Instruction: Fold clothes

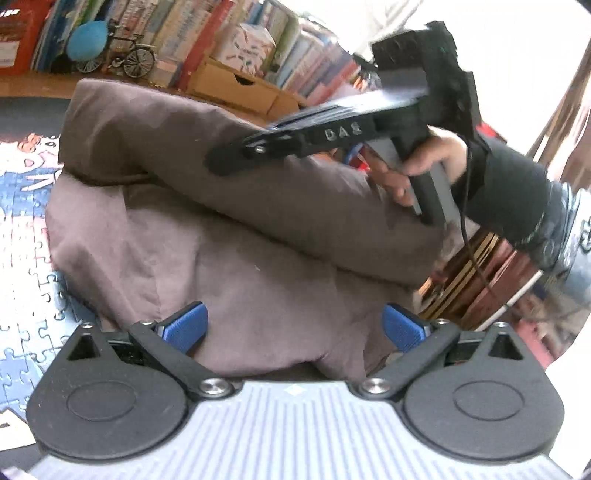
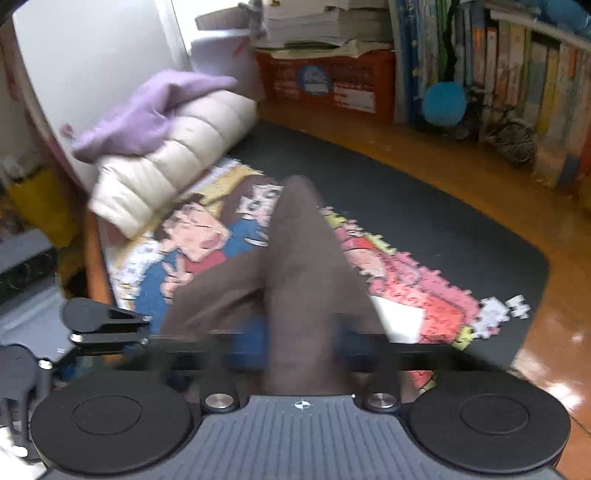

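A brown garment [image 1: 229,236] lies bunched on a jigsaw puzzle [image 2: 207,240]. One thick fold of it is raised across the top. My left gripper [image 1: 294,325] is open just over the garment's near edge. Its blue pads [image 1: 186,325] stand wide apart with cloth between and below them. In the left wrist view a hand [image 1: 424,162] holds my right gripper [image 1: 223,162], whose black fingertips sit on the raised fold. In the right wrist view the brown cloth [image 2: 303,266] runs out from between the blurred fingers, and the right gripper [image 2: 303,343] is shut on it.
A white puffer jacket [image 2: 166,166] with a purple garment [image 2: 147,110] on top lies at the puzzle's far left. The puzzle rests on a black mat [image 2: 424,206] over a wooden surface [image 2: 461,162]. Books [image 1: 207,33], a blue ball [image 1: 86,38], a toy bicycle [image 1: 129,55] and a cardboard box [image 1: 236,86] line the back.
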`<state>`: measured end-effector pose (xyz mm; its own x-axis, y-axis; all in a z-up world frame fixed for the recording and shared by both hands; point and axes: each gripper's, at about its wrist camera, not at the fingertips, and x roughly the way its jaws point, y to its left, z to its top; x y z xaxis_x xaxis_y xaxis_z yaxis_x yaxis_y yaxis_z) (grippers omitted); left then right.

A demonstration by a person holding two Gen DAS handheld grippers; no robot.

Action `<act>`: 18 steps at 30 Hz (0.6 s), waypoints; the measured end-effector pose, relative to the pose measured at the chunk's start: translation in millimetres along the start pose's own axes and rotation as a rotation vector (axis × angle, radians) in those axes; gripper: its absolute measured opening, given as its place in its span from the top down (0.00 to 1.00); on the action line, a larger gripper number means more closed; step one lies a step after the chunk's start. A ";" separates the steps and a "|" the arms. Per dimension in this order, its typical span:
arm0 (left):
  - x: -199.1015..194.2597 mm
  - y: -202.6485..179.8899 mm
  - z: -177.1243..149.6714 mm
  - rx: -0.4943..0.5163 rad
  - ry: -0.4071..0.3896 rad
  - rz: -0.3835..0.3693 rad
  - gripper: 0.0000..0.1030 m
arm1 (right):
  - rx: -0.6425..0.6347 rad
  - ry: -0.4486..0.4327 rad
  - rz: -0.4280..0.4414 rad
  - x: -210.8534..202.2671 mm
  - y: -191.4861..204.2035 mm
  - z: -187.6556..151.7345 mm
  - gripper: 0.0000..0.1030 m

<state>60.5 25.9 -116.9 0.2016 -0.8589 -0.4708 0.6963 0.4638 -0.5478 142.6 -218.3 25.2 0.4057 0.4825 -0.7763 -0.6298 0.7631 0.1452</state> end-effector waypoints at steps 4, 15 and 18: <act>-8.0 10.7 -1.7 -0.035 -0.040 -0.015 0.01 | -0.066 -0.043 0.074 -34.3 20.5 -6.5 0.91; -21.9 13.8 2.8 -0.061 -0.056 -0.011 0.01 | -0.309 -0.119 -0.199 -48.2 83.0 -45.4 0.09; -20.0 9.7 1.9 -0.042 -0.041 -0.012 0.01 | -0.373 -0.143 -0.258 -25.2 89.9 -33.5 0.09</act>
<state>64.5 47.1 -111.5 0.2223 -0.8721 -0.4359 0.6692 0.4616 -0.5823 53.6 -176.3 37.3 0.6506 0.3720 -0.6621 -0.6807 0.6721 -0.2914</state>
